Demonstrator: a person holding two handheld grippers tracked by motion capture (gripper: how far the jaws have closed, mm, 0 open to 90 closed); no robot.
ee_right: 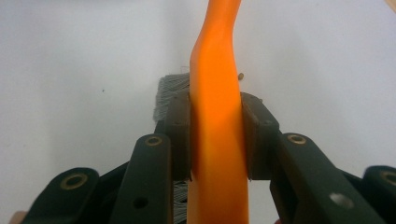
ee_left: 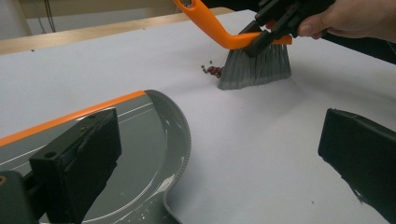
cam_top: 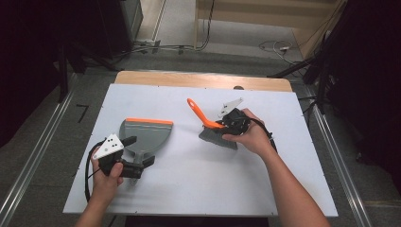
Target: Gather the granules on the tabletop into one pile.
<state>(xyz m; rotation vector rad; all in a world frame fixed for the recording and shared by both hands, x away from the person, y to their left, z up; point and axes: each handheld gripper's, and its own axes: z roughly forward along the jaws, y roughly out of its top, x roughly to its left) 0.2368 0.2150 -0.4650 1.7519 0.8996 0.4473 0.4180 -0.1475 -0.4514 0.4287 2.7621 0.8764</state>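
left gripper: jaws spread around dustpan, pan empty | right gripper: jaws clamped on brush handle | crumbs beside bristles

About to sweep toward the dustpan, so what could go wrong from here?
The small dark red crumbs lie well short of the grey plastic dustpan with the orange lip, so a fast stroke may scatter them. The left hand-held gripper has its jaws wide apart at the pan's handle, so the pan could slide.

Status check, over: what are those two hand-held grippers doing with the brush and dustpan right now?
Right hand-held gripper clamped on brush handle. Left hand-held gripper at dustpan handle, grip unclear. Small debris pile beside bristles; open table between it and pan.
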